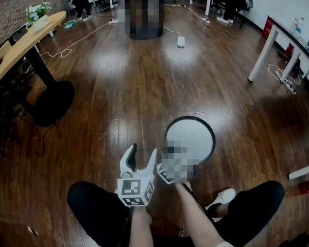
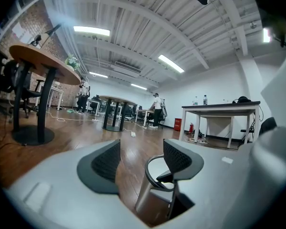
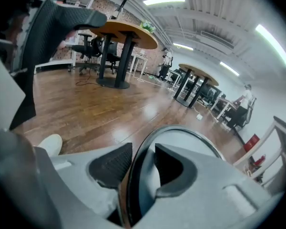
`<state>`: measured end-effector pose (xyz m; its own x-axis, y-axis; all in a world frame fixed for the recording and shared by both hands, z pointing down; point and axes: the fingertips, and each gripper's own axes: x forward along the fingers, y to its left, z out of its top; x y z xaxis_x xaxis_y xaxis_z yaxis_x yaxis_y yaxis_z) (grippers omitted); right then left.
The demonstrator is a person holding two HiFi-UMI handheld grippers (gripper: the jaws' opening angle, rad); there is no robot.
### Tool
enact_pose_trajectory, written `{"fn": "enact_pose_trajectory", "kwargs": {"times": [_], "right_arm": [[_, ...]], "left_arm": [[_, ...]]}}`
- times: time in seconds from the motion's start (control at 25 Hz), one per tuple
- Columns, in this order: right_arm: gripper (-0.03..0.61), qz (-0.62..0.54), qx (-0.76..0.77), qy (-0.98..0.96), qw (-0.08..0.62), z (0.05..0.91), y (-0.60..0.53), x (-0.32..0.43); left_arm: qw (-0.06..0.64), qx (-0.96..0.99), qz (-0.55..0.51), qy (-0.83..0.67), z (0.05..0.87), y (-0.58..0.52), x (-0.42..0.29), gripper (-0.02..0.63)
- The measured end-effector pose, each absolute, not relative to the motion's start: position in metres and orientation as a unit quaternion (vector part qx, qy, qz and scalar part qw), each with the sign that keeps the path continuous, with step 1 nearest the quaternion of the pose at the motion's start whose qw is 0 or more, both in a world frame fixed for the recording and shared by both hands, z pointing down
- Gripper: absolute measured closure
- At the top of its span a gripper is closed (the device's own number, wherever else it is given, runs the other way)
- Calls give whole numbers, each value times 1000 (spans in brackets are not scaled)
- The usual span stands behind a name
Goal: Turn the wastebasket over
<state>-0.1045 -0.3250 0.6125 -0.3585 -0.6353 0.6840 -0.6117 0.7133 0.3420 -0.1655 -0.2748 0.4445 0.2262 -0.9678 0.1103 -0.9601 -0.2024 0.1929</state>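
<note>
Wastebasket (image 1: 190, 134) upright, unturned; right gripper (image 3: 143, 162) fingers clamp its 6 o'clock rim; left gripper (image 1: 142, 158) fingers released, empty.

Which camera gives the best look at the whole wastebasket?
The head view: the round, dark-rimmed, pale-lined wastebasket shows nearly its whole opening from above, upright on the wooden floor. The right gripper view shows only rim between its jaws; the left gripper view, part of its side.
</note>
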Motion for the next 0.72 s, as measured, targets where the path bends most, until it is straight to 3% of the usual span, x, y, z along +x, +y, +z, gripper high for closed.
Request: {"fn": "enact_pose_trajectory", "kwargs": {"times": [0.24,0.72], "right_arm": [[479,-30,357,-811,463,616,-320,-107],[512,27,351,-853,386,588,-300,-102]], "left_arm": [[114,776,-7,-620,451,-274,-160,311],[119,775,-4,-621,453,-268,-160,321]]}}
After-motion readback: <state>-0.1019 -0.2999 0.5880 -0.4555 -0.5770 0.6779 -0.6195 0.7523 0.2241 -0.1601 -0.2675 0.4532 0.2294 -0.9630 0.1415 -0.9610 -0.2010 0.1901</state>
